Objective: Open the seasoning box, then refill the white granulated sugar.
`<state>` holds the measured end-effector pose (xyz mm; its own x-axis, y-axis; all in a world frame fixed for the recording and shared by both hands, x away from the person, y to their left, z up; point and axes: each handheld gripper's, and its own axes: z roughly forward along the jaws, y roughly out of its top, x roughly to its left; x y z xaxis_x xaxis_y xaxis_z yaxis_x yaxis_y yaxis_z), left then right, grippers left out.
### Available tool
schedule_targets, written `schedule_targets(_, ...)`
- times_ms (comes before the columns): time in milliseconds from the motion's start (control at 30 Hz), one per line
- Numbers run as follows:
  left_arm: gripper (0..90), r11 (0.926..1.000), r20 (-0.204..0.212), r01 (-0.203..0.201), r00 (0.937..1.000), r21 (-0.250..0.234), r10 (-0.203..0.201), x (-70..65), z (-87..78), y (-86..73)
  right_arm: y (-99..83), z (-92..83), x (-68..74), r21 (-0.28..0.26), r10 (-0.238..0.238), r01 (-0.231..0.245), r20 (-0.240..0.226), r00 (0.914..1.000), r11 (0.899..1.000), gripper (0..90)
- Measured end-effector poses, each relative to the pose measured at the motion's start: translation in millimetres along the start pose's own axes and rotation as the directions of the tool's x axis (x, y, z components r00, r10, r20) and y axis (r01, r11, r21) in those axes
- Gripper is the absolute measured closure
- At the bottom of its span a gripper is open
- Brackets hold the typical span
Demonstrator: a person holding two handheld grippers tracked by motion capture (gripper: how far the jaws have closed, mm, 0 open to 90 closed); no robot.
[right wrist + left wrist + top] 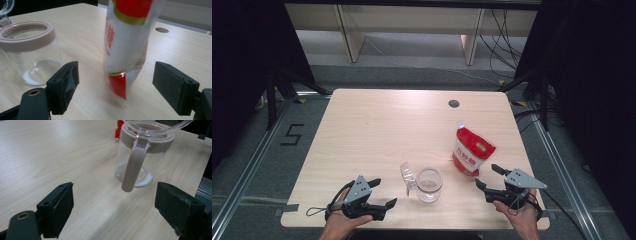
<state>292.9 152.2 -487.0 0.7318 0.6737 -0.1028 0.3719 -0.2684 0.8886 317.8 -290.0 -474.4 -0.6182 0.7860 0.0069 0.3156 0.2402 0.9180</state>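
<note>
A: Red and white, that bag (472, 151) – why does it stand on the worktop (377, 130) just right of the jar (429, 184)?

B: Probably so its contents can go into the jar. It stands upright on its own base, near the front right edge. In the right gripper view it sits ahead of the right tongs (115, 87) and between the lines of the two pads, which stand wide apart and touch nothing.

A: So nothing is held yet?

B: No. The left tongs (379, 192) are released too, resting low at the front left, aimed at the jar. In the left gripper view the jar's clear lid is swung up and the beige clasp (133, 168) hangs down its side, so the mouth is free for pouring.

A: And the jar itself?

B: Clear glass with a beige collar, a thin white layer at the bottom, near the front middle of the worktop. I judge the right tongs are placed to close on the bag
</note>
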Motion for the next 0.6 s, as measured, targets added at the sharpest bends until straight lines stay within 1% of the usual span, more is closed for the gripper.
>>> schedule_targets(33, 15.2, 1.0, -0.004, -0.003, 1.0, 0.009, 0.003, -0.3, -0.6, 0.2, -0.1, 0.6, -2.2, -0.001, -0.007, 0.007, -0.012, 0.9999, 1.0, 21.7)
schedule_targets(67, 15.2, 1.0, -0.001, -0.003, 1.0, 0.008, 0.003, -0.5, -0.3, 0.1, -1.1, 1.2, -2.4, -0.001, -0.001, 0.001, 0.001, 1.0, 1.0, 21.4)
schedule_targets(100, 15.3, 1.0, -0.001, -0.003, 1.0, 0.008, 0.003, -0.5, -0.3, 0.1, -1.1, 1.2, -2.4, -0.001, -0.001, 0.001, 0.001, 1.0, 1.0, 21.4)
schedule_targets(133, 15.2, 0.9999, -0.001, -0.007, 1.0, 0.009, 0.007, -0.4, -0.6, 0.3, -2.2, 2.4, -6.4, 0.007, -0.025, 0.025, 0.003, 0.9997, 1.0, 20.5)
schedule_targets(167, 15.2, 0.9999, -0.001, -0.007, 1.0, 0.009, 0.007, -0.4, -0.6, 0.3, -2.2, 2.4, -6.4, 0.007, -0.025, 0.025, 0.003, 0.9997, 1.0, 20.5)
schedule_targets(200, 15.2, 1.0, 0.004, -0.002, 1.0, -0.002, 0.002, 0.0, 0.0, 0.0, -3.3, 2.4, -7.2, 0.028, -0.005, 0.005, 0.012, 0.9999, 1.0, 20.3)
schedule_targets(233, 15.2, 1.0, 0.004, -0.002, 1.0, -0.002, 0.002, 0.0, 0.0, 0.0, -3.3, 2.4, -7.2, 0.028, -0.005, 0.005, 0.012, 0.9999, 1.0, 20.3)
schedule_targets(267, 15.2, 1.0, 0.004, -0.003, 1.0, 0.001, 0.003, 0.1, -0.3, 0.1, -5.0, 3.6, -10.3, 0.028, 0.001, -0.002, 0.013, 0.9999, 1.0, 19.9)
schedule_targets(333, 15.2, 1.0, 0.003, -0.006, 1.0, -0.001, 0.006, -0.3, -0.9, 0.0, -5.1, 3.2, -11.7, 0.035, -0.003, 0.002, 0.019, 0.9998, 0.999, 19.2)
schedule_targets(400, 15.2, 1.0, 0.003, -0.005, 1.0, -0.002, 0.005, -0.7, -1.1, 0.1, -5.3, 3.8, -12.8, 0.028, -0.003, 0.002, 0.028, 0.9996, 1.0, 18.8)
schedule_targets(433, 15.2, 1.0, 0.006, -0.003, 1.0, -0.004, 0.003, -0.8, -1.0, 0.1, -5.2, 4.7, -13.6, 0.017, -0.017, 0.017, 0.032, 0.9994, 1.0, 18.7)
schedule_targets(467, 15.2, 1.0, -0.001, -0.005, 1.0, 0.0, 0.005, -1.2, -1.5, 0.2, -5.1, 5.8, -12.5, 0.033, -0.012, 0.011, 0.025, 0.9996, 0.999, 18.4)
schedule_targets(500, 15.2, 1.0, -0.001, -0.005, 1.0, 0.0, 0.005, -1.2, -1.5, 0.2, -5.2, 6.1, -9.7, 0.043, 0.014, -0.015, 0.027, 0.9995, 0.999, 18.3)
schedule_targets(533, 15.2, 1.0, 0.005, -0.006, 1.0, -0.002, 0.006, -0.8, -0.8, -0.1, -5.0, 8.9, -10.5, 0.029, 0.002, -0.002, 0.022, 0.9997, 1.0, 18.0)
schedule_targets(567, 15.2, 1.0, 0.005, -0.006, 1.0, -0.002, 0.006, -0.8, -0.8, -0.1, -5.0, 9.9, -9.4, 0.037, 0.01, -0.011, 0.022, 0.9997, 0.999, 17.9)
schedule_targets(600, 15.2, 1.0, 0.002, -0.002, 1.0, -0.002, 0.002, -1.8, -1.3, 0.1, -4.5, 12.6, -11.4, 0.03, -0.023, 0.023, 0.009, 0.9997, 0.999, 18.0)
